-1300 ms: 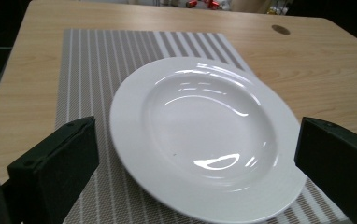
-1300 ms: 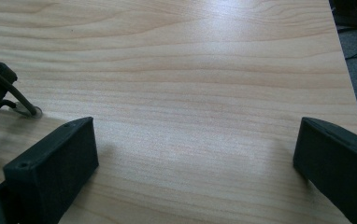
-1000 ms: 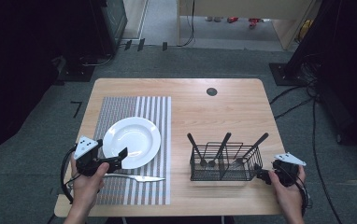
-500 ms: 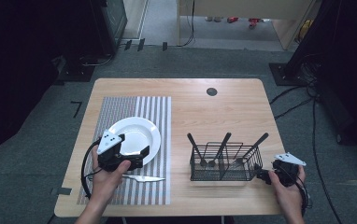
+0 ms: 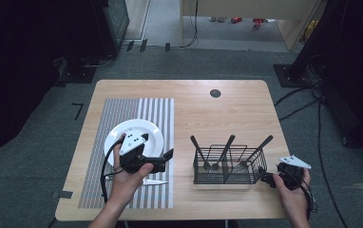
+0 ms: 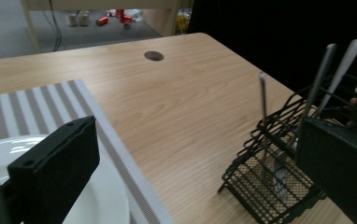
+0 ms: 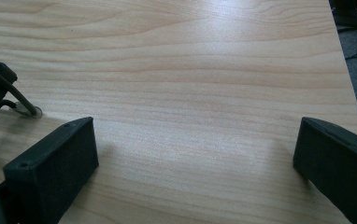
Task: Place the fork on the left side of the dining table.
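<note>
The left gripper (image 5: 169, 154), jaws wide apart, hovers over the white plate (image 5: 122, 133), pointing toward 3 o'clock at the black wire cutlery basket (image 5: 229, 164). The right gripper (image 5: 269, 179) rests on the tabletop (image 5: 227, 109), jaws apart.

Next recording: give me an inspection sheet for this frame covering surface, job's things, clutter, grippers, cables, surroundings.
Surface: wooden table with a round grommet hole; striped placemat on its left half.
Job's things: white plate on the placemat; knife lying below the plate; black wire caddy holding three utensils.
Clutter: nothing seen.
Grippers: left gripper open above the plate's edge; right gripper open, empty, beside the caddy.
Cables: black cable trails from the left gripper; more on the floor at right.
Surroundings: grey carpet, dark equipment.
</note>
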{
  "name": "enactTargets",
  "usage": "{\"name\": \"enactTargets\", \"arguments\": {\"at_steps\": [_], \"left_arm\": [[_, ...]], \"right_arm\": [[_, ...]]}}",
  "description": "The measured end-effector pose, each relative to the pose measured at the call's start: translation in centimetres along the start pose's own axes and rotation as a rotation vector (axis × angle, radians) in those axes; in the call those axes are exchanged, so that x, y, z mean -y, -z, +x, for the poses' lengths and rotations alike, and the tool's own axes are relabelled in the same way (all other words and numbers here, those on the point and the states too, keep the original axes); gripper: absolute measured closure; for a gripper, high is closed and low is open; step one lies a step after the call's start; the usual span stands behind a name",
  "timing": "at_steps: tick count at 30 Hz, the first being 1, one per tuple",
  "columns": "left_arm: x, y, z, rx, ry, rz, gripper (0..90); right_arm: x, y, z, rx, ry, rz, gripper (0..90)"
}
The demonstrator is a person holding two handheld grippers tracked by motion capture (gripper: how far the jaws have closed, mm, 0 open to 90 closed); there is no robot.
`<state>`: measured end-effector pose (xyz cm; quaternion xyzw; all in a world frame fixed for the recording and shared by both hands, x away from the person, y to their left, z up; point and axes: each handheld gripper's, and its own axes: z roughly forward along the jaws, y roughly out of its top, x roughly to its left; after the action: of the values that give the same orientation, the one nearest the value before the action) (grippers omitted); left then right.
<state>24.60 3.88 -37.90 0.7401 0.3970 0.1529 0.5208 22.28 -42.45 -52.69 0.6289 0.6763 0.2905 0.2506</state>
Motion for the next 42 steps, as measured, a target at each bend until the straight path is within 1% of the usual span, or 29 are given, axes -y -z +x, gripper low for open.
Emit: {"name": "enactTargets", "arguments": {"at_steps": [2, 3, 4, 5, 6, 7, 9, 10, 11, 12, 14, 15, 16, 17, 22, 24, 25, 30, 31, 32, 34, 35, 38, 39, 40, 42], "left_arm": [[-0.3, -0.2, -0.6, 0.014, -0.007, 0.0, 0.3], [-0.3, -0.2, -0.6, 0.014, -0.007, 0.0, 0.3], [-0.5, -0.5, -1.1, 0.028, -0.011, 0.001, 0.3], [-0.5, -0.5, -1.1, 0.028, -0.011, 0.001, 0.3], [-0.7, -0.8, -1.7, 0.045, -0.016, 0.0, 0.3], [-0.7, -0.8, -1.7, 0.045, -0.016, 0.0, 0.3], [-1.0, -1.2, -2.4, 0.062, -0.025, -0.001, 0.3], [-1.0, -1.2, -2.4, 0.062, -0.025, -0.001, 0.3], [-1.1, -1.4, -2.8, 0.073, -0.027, 0.001, 0.3], [-1.1, -1.4, -2.8, 0.073, -0.027, 0.001, 0.3], [-1.4, -1.8, -3.4, 0.093, -0.034, 0.002, 0.3], [-1.4, -1.8, -3.4, 0.093, -0.034, 0.002, 0.3], [-1.6, -2.1, -3.9, 0.108, -0.04, 0.001, 0.3], [-1.6, -2.1, -3.9, 0.108, -0.04, 0.001, 0.3], [-2.3, -2.7, -5.3, 0.148, -0.058, -0.006, 0.3], [-2.5, -2.9, -5.7, 0.156, -0.065, -0.003, 0.3], [-2.5, -2.9, -5.7, 0.156, -0.065, -0.003, 0.3], [-2.7, -3.7, -7.1, 0.196, -0.089, 0.001, 0.7], [-2.7, -3.7, -7.1, 0.196, -0.089, 0.001, 1.9], [-2.7, -3.9, -7.4, 0.196, -0.093, 0.0, 1.9], [-2.8, -4.1, -7.8, 0.202, -0.096, 0.001, 6.3], [-2.8, -4.4, -8.1, 0.21, -0.104, 0.003, 6.6], [-2.9, -4.7, -8.5, 0.223, -0.112, 0.0, 7.9], [-3.0, -5.0, -8.8, 0.224, -0.117, -0.005, 15.9], [-3.1, -5.2, -9.0, 0.232, -0.124, -0.001, 16.2], [-3.1, -5.6, -9.3, 0.235, -0.133, -0.001, 26.1]], "right_arm": [[0.0, 0.0, 0.0, 0.0, 0.0, 0.0, 0.0], [0.0, 0.0, 0.0, 0.0, 0.0, 0.0, 0.0], [0.0, 0.0, 0.0, 0.0, 0.0, 0.0, 0.0], [0.0, 0.0, 0.0, 0.0, 0.0, 0.0, 0.0], [0.0, 0.0, 0.0, 0.0, -0.001, 0.0, 0.0], [0.0, 0.0, 0.0, 0.0, -0.001, 0.0, 0.0], [0.0, 0.0, 0.0, 0.0, 0.001, 0.0, 0.0], [0.0, 0.0, 0.0, 0.0, 0.0, -0.002, 0.0], [0.0, 0.0, 0.0, 0.0, -0.001, -0.001, 0.0], [0.0, 0.0, 0.0, 0.0, 0.0, -0.002, 0.0], [0.0, 0.0, 0.0, 0.0, 0.0, -0.002, 0.0], [0.0, 0.0, 0.0, 0.0, 0.0, -0.002, 0.0], [0.0, 0.0, 0.0, 0.0, 0.0, -0.002, 0.0], [0.0, 0.0, 0.0, 0.0, 0.0, -0.002, 0.0], [0.0, 0.0, 0.0, 0.0, 0.0, -0.002, 0.0], [0.0, 0.0, 0.0, 0.0, 0.0, -0.002, 0.0], [0.0, 0.0, 0.0, 0.0, 0.0, -0.002, 0.0], [0.0, 0.0, 0.0, 0.0, 0.0, -0.002, 0.0], [0.0, 0.0, 0.0, 0.0, 0.0, -0.002, 0.0], [0.0, 0.0, 0.0, 0.0, 0.0, -0.002, 0.0], [0.0, 0.0, 0.0, 0.0, 0.0, -0.002, 0.0], [0.0, 0.0, 0.0, 0.0, 0.0, -0.002, 0.0], [0.0, 0.0, 0.0, 0.0, 0.0, -0.002, 0.0], [0.0, 0.0, 0.0, 0.0, 0.0, -0.002, 0.0], [0.0, 0.0, 0.0, 0.0, 0.0, -0.002, 0.0], [0.0, 0.0, 0.0, 0.0, 0.0, -0.002, 0.0]]}}
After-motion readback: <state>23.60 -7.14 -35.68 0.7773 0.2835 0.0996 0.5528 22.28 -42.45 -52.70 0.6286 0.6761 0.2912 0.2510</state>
